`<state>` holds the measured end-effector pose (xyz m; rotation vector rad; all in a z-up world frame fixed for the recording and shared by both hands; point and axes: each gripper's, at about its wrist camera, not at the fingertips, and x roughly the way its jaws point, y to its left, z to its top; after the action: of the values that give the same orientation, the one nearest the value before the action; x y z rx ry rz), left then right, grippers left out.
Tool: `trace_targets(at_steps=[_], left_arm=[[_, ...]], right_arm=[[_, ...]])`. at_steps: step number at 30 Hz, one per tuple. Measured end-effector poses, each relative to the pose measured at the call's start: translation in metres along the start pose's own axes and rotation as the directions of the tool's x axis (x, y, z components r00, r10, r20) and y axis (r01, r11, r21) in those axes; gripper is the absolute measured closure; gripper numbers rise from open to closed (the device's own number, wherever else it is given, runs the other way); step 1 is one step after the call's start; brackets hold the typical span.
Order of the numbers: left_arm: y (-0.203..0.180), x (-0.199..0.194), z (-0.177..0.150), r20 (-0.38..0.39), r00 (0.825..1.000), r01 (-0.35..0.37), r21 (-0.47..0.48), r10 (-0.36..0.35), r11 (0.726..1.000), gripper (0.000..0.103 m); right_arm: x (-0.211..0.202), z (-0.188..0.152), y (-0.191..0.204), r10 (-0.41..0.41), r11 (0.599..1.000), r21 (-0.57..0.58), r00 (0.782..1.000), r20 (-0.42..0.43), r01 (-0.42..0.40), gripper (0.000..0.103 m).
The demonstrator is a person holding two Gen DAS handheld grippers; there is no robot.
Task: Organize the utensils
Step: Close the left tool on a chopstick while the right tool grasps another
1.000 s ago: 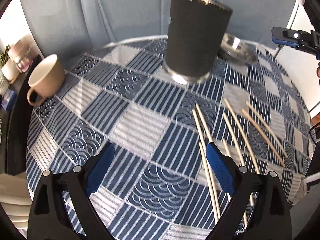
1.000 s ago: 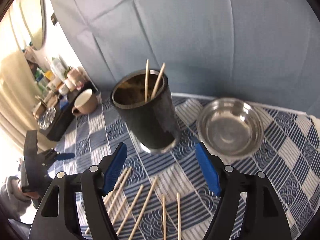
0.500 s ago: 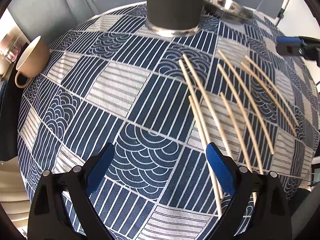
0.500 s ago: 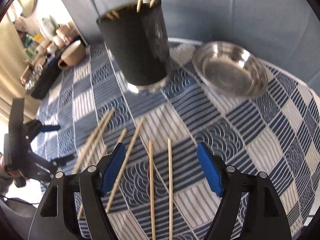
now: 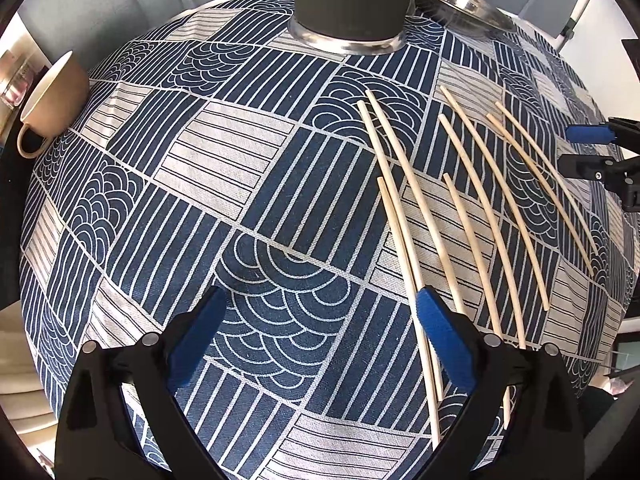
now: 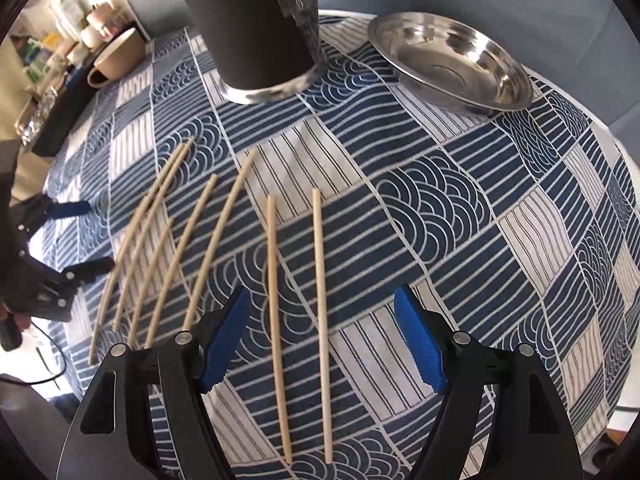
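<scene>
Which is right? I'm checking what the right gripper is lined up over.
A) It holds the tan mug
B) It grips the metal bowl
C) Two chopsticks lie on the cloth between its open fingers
C: the right gripper is open, with two chopsticks flat on the tablecloth between its fingers.

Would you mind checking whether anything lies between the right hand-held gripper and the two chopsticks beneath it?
Nothing visible does. The right hand-held gripper is open above the two chopsticks, with only bare tablecloth around them.
</scene>
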<state>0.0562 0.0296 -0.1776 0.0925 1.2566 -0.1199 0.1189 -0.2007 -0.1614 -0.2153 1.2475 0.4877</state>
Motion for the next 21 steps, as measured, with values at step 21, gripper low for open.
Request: trace_targets(at_steps=[21], left_arm=[[0.008, 0.006, 0.009, -0.126, 0.992, -0.006, -0.077, -0.003, 0.997, 0.019]], right_arm=[[0.014, 0.001, -0.007, -0.061, 0.998, 0.003, 0.996, -0.069, 0.061, 0.031]])
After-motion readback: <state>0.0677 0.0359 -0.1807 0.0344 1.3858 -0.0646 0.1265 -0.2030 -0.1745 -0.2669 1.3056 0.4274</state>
